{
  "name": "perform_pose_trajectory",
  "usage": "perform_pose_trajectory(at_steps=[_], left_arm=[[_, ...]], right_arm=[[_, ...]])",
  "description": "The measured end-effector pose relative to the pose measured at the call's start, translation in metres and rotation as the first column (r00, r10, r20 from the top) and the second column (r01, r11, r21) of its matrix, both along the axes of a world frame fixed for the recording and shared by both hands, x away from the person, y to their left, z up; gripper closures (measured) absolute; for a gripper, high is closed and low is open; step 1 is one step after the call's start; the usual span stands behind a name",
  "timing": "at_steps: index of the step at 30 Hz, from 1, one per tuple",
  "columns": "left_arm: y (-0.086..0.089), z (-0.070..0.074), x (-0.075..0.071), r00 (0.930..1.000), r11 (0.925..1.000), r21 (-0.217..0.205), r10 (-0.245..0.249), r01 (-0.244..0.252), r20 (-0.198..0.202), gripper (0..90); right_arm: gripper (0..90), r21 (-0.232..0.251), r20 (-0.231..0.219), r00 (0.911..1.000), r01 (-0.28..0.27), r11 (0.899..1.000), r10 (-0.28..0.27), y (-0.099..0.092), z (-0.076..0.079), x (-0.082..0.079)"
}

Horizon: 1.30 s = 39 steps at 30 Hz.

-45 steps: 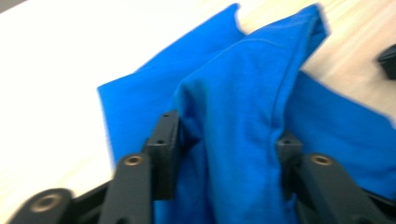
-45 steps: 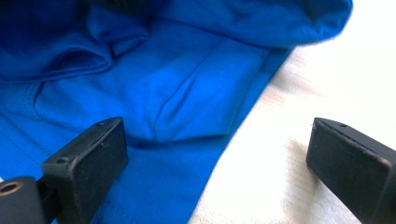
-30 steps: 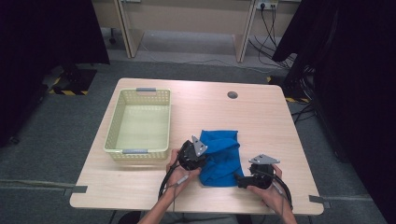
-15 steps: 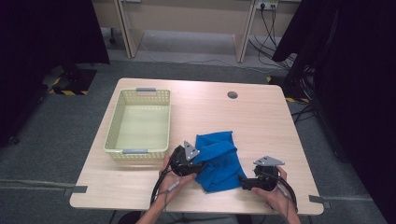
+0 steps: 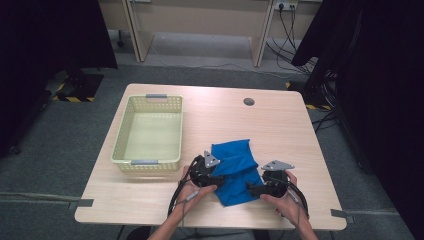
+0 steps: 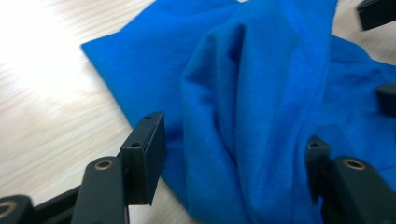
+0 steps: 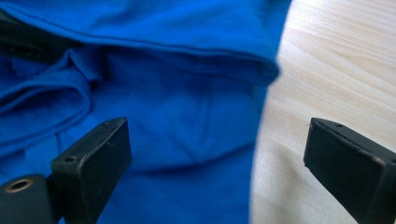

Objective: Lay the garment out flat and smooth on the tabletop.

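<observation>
A blue cloth (image 5: 235,167) lies crumpled on the near middle of the wooden table (image 5: 280,125). My left gripper (image 5: 220,176) is at the cloth's left edge. In the left gripper view, my left gripper (image 6: 233,158) has just been opening and stands open, with a raised fold of the cloth (image 6: 261,93) between its jaws. My right gripper (image 5: 253,188) is at the cloth's near right corner. In the right gripper view, my right gripper (image 7: 217,154) is wide open, low over the cloth's (image 7: 177,102) edge and bare wood.
An empty pale yellow plastic basket (image 5: 147,162) stands on the left half of the table, just beyond my left hand. A round cable hole (image 5: 248,101) sits near the far edge. Dark curtains flank the table.
The left gripper pulled left and then came back toward the cloth, which bunched into a narrower, taller shape. The right gripper edged left, nearer the cloth's corner.
</observation>
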<state>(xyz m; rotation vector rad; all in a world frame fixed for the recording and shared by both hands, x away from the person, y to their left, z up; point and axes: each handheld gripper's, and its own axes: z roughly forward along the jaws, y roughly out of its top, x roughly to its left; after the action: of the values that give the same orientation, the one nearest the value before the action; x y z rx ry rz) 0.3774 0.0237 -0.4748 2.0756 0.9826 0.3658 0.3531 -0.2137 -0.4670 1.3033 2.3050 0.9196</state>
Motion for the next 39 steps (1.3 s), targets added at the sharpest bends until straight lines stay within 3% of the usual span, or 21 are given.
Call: perform_pose_trajectory(at_steps=[3,7,9,15,19,24,28,34,39], left_arm=[[-0.007,0.0,0.005,0.9999,0.9999,-0.006,-0.009,0.009,-0.011,39.2],[-0.023,0.002,0.011,0.9994,0.9993,0.016,-0.035,0.035,0.003,39.7],[-0.03,0.004,0.013,0.9989,0.998,0.048,-0.042,0.041,0.02,39.4],[-0.027,0.005,0.015,0.9987,0.9986,0.043,-0.034,0.032,0.039,43.9],[-0.015,0.011,0.009,0.9959,0.9993,0.037,-0.009,0.006,0.09,51.5],[0.001,0.013,-0.004,0.9942,0.999,0.044,-0.01,0.005,0.107,52.7],[0.017,0.013,-0.017,0.9953,0.9999,0.015,0.001,-0.002,0.096,51.8],[0.038,0.016,-0.034,0.9961,0.9995,0.023,0.017,-0.019,0.086,44.9],[0.045,0.016,-0.04,0.9972,0.9993,0.027,0.025,-0.027,0.07,40.7]], right_arm=[[7.9,0.001,-0.005,1.0,0.007,1.0,-0.007,0.001,-0.001,0.004],[6.7,-0.017,-0.016,0.9995,0.026,1.0,-0.026,-0.002,-0.008,0.012],[6.8,-0.016,-0.011,0.9993,0.036,0.999,-0.036,-0.006,-0.008,0.013],[6.7,-0.013,0.0,0.9987,0.051,0.999,-0.051,-0.015,-0.009,0.008],[7.5,-0.023,-0.002,0.9976,0.069,0.997,-0.069,-0.019,-0.008,0.004],[7.6,-0.027,-0.003,0.9971,0.076,0.997,-0.077,-0.021,-0.008,0.001],[7.6,-0.027,-0.004,0.9966,0.082,0.996,-0.082,-0.022,-0.008,-0.002],[7.6,-0.028,-0.002,0.9963,0.086,0.996,-0.086,-0.021,-0.008,-0.003],[7.5,-0.026,-0.001,0.9962,0.087,0.996,-0.087,-0.022,-0.008,-0.003]])
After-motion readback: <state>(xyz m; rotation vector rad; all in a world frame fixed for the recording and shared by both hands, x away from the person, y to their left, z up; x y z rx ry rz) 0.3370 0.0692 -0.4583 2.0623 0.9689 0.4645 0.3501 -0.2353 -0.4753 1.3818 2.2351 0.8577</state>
